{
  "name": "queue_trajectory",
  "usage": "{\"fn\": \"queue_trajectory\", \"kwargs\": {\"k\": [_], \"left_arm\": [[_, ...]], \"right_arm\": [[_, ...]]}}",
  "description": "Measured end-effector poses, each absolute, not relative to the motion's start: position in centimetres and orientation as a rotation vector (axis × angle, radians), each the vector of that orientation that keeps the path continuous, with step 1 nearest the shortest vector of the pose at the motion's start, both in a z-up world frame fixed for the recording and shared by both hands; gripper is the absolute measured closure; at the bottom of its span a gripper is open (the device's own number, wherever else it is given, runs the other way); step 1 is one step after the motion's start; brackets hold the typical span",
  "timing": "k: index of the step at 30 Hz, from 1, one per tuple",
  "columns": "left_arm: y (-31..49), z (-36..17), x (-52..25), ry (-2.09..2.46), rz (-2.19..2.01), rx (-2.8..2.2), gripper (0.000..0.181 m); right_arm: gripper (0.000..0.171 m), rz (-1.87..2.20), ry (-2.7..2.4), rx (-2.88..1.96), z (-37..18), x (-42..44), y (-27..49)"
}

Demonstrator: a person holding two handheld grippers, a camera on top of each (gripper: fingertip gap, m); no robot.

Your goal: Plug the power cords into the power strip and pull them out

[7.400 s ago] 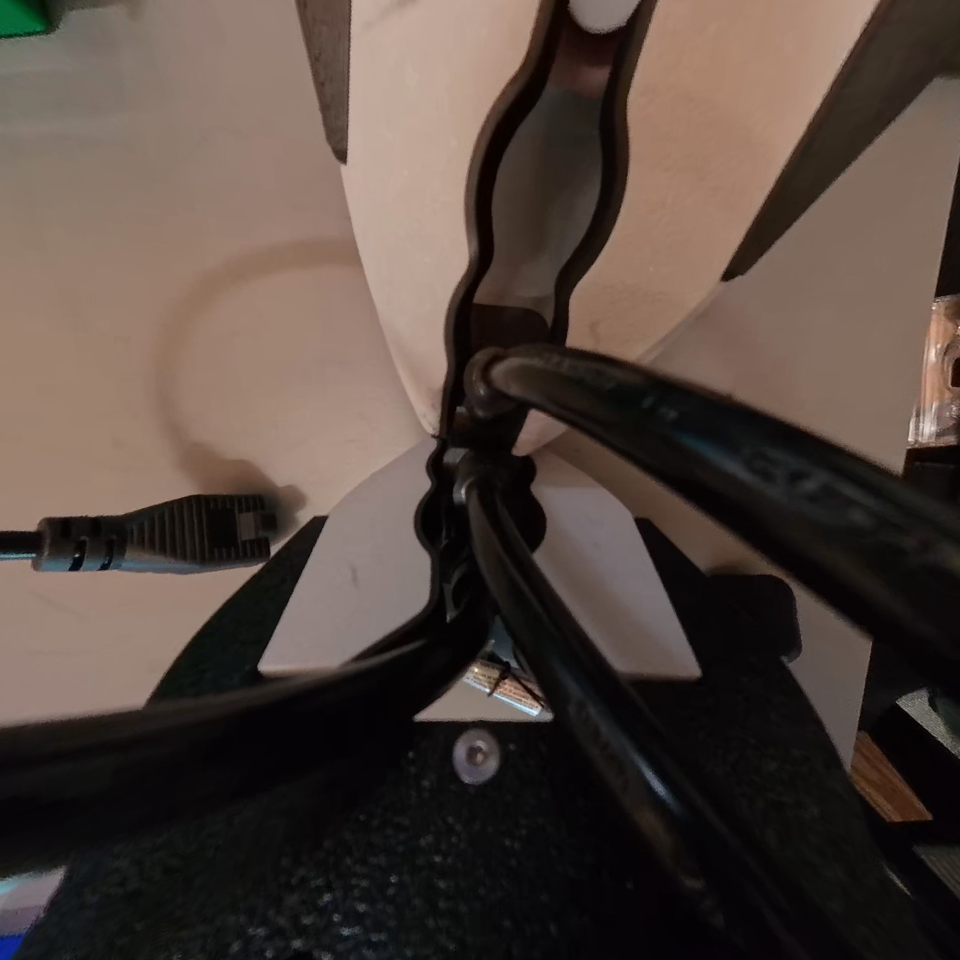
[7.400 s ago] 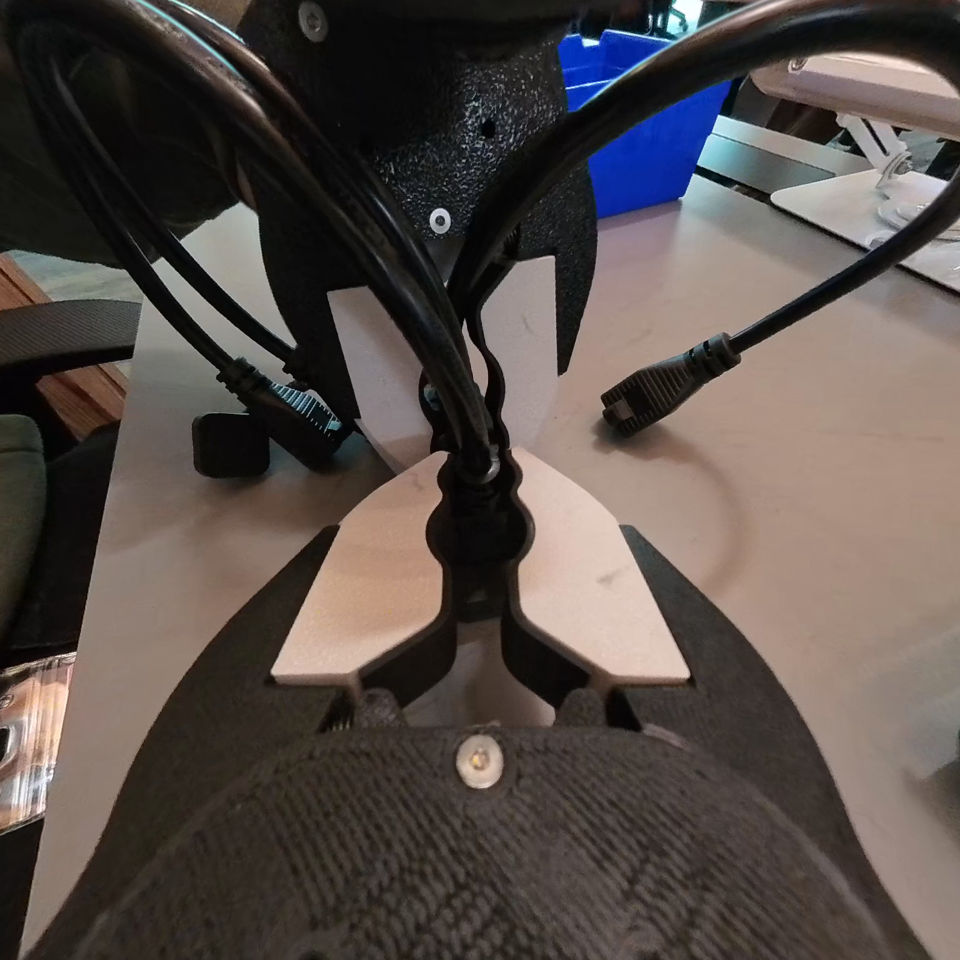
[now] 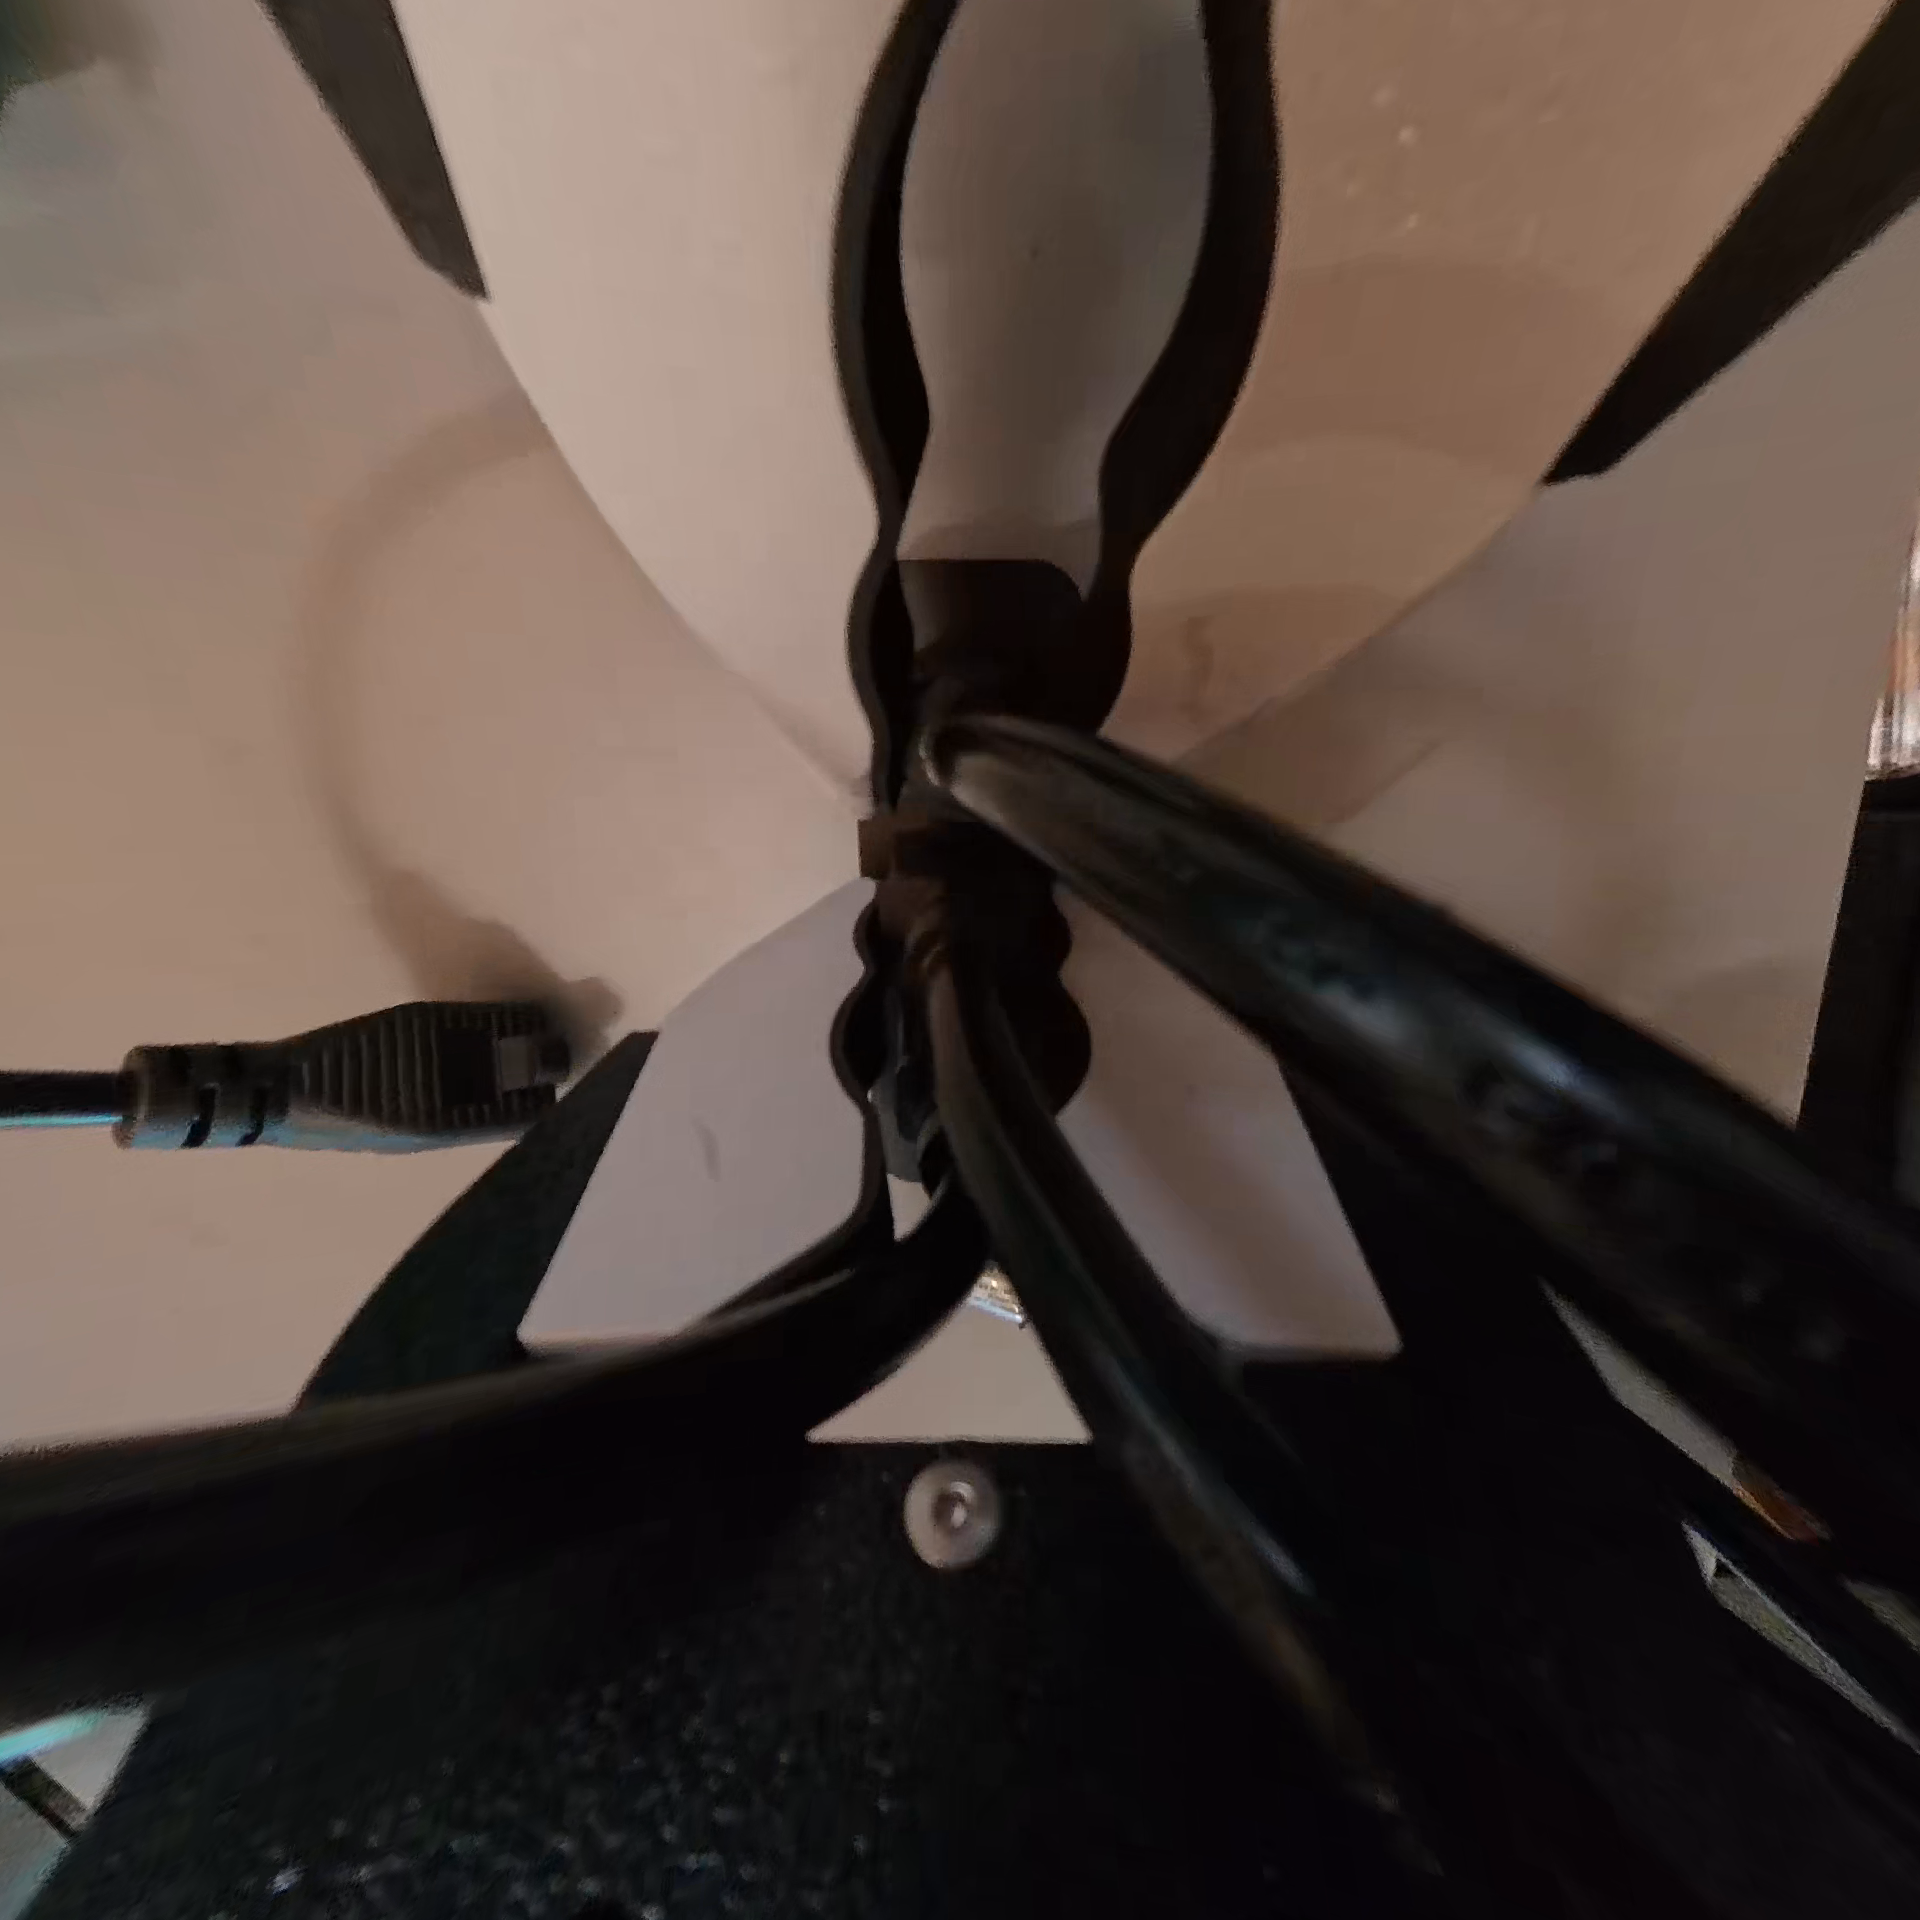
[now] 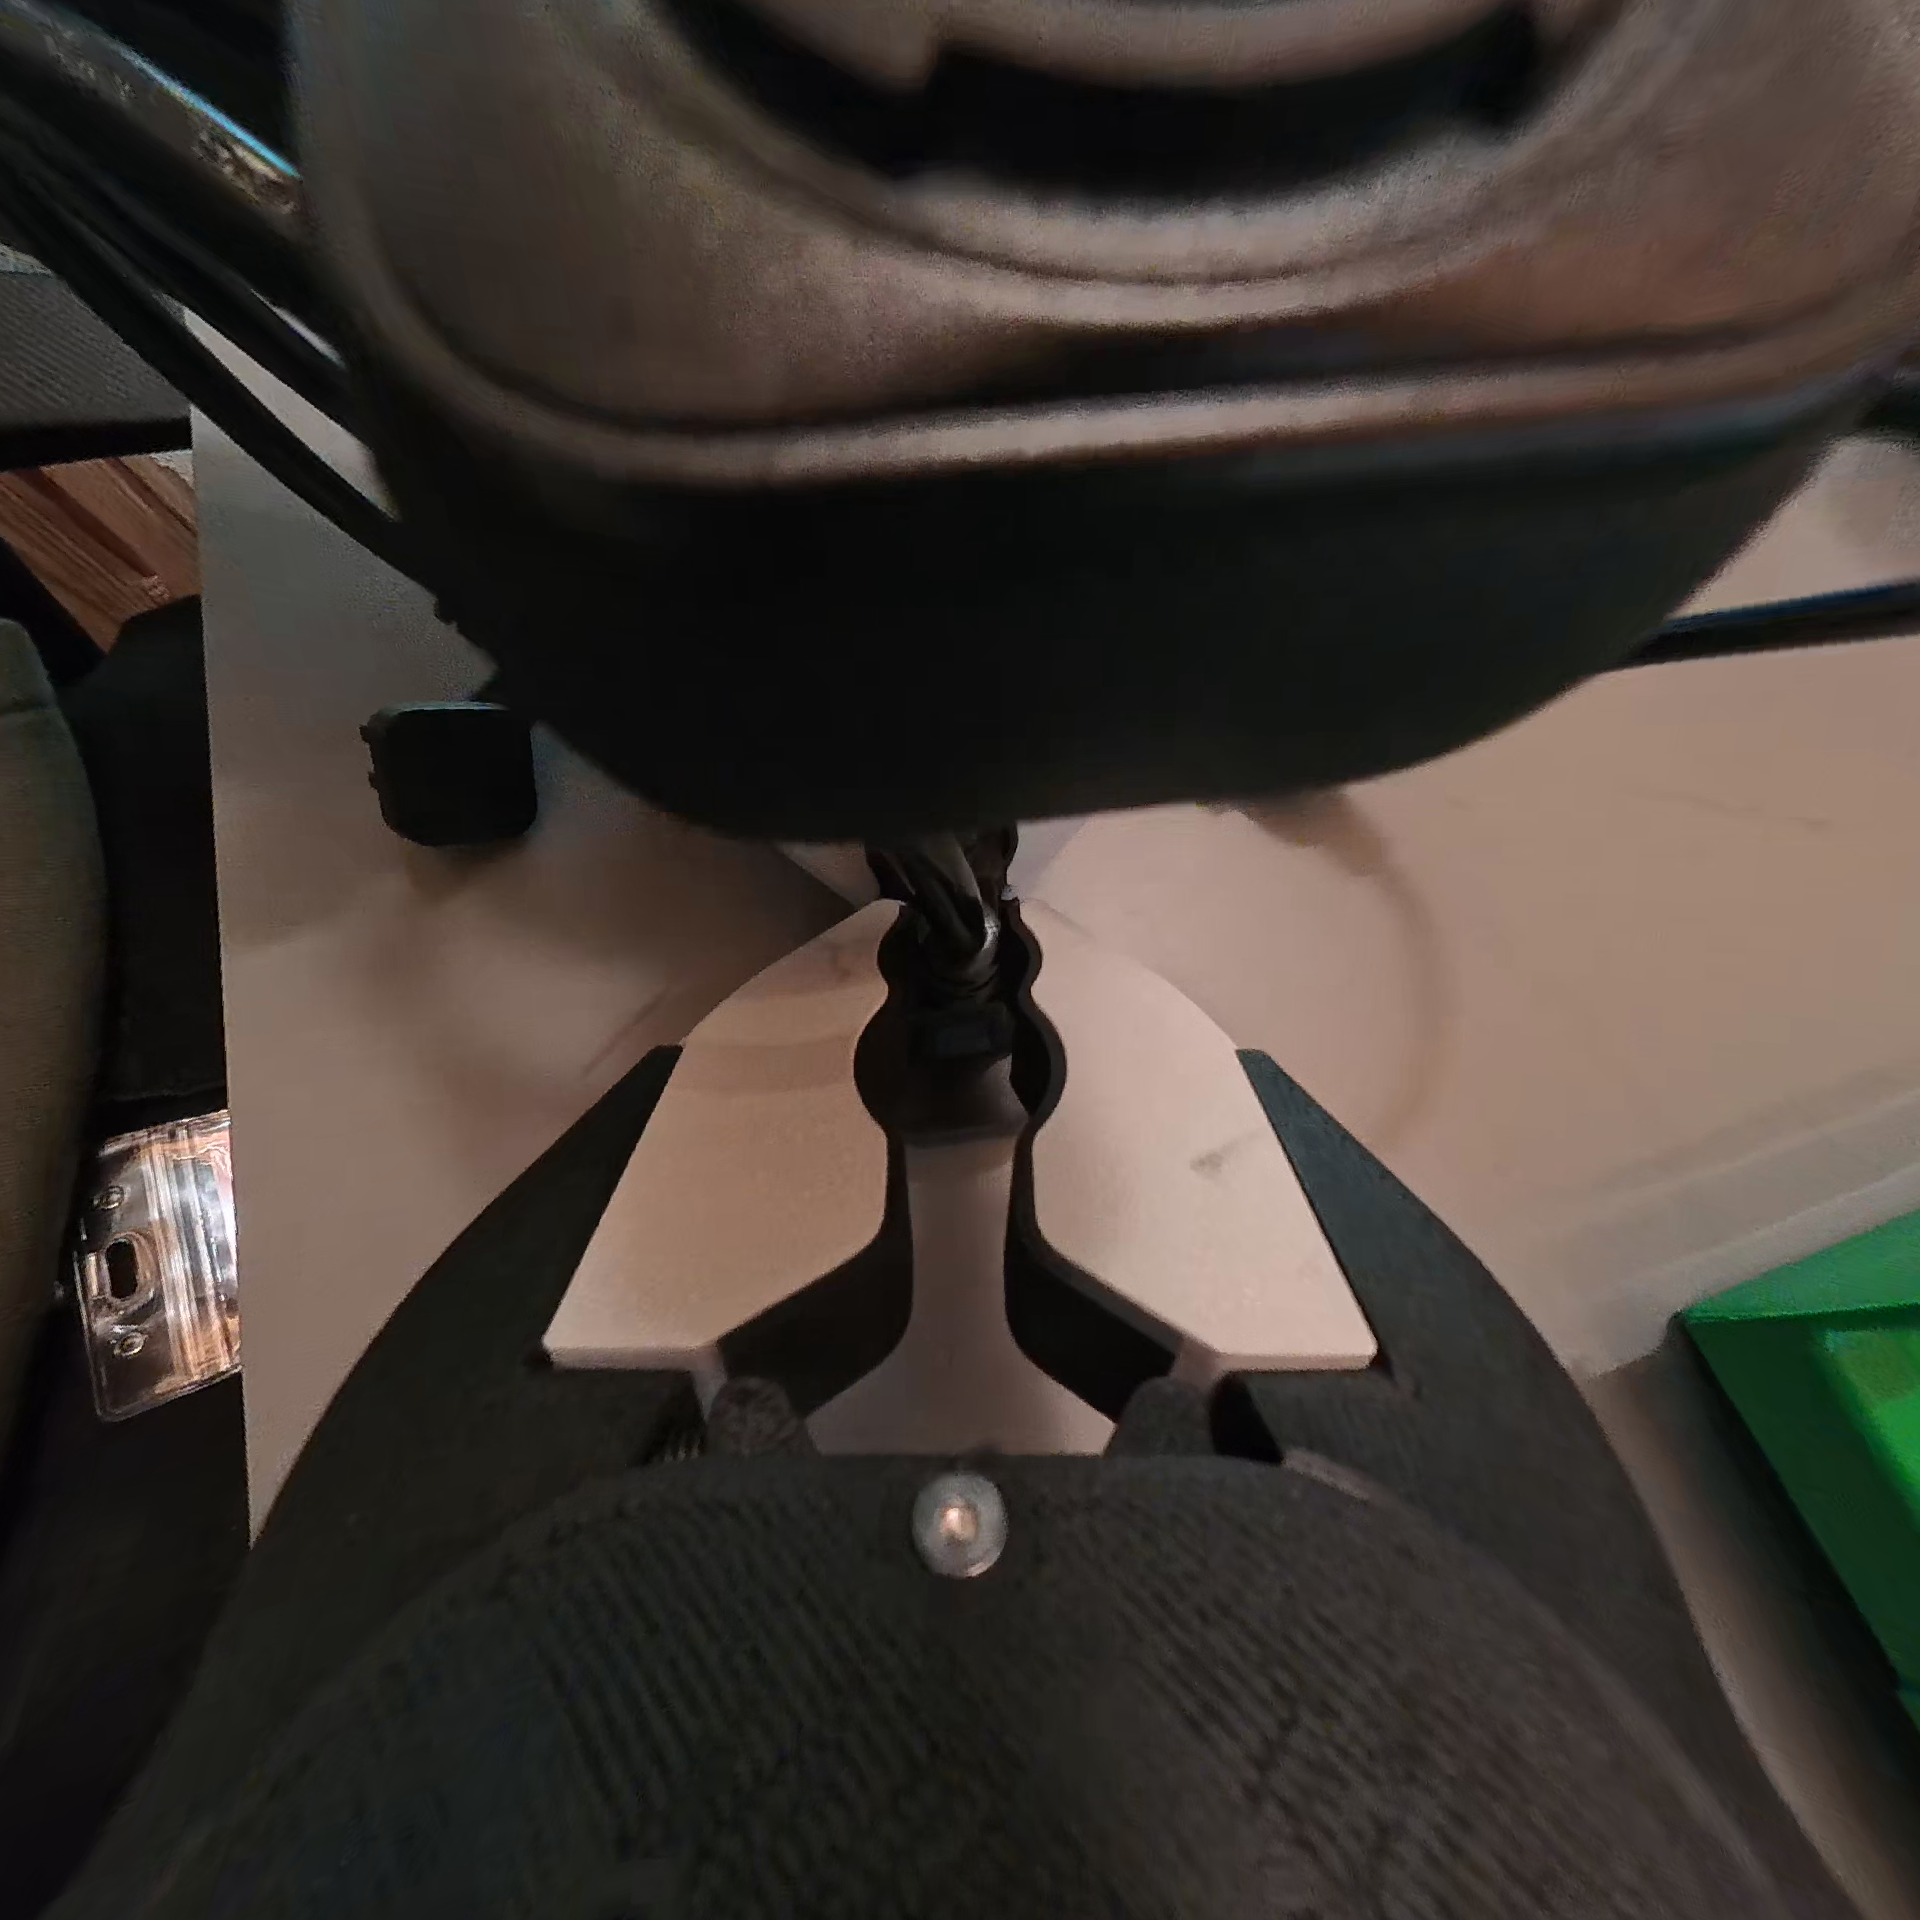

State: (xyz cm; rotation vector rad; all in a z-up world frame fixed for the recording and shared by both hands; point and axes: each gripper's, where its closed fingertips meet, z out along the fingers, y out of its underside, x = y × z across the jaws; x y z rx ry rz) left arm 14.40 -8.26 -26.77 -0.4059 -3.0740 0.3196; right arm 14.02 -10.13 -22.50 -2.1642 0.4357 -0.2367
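Power cords: several black cords [image 3: 1403, 997] meet in a bundle between the two grippers, tip to tip above the table; a small black tie or clip [image 3: 899, 847] seems to bind them there.
Left gripper [image 3: 935, 997]: clenched on the cord bundle; thick cords run back past its body toward the camera.
Right gripper [image 4: 956, 997]: its jaws pinch a small black piece [image 4: 951, 1039] at the bundle's end. Whether that is a plug body or a clip, I cannot tell.
Loose connector: a ribbed black figure-eight connector [image 3: 416, 1070] lies flat on the table to the left, well apart from the bundle, plugged into nothing.
Black block: a small black block [image 4: 452, 774] sits on the table near its edge; too blurred to name.
Power strip: none shows in either view.
Table [image 3: 208, 623]: pale, with a faint ring mark.
Surroundings: a green bin [image 4: 1829, 1382] at the right view's edge.
Progress: judging from this, no cord is plugged in; the grippers look busy with untying or sorting the bundle, so both plugging and pulling out remain.
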Motion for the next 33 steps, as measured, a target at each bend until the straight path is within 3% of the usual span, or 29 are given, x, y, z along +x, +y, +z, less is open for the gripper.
{"fn": "queue_trajectory", "kwargs": {"k": [33], "left_arm": [[-8.49,-26.8,14.23,-3.076,0.342,-0.359,0.156]], "right_arm": [[0.156,-0.226,0.391,-2.169,-22.52,13.83,-10.41]]}}
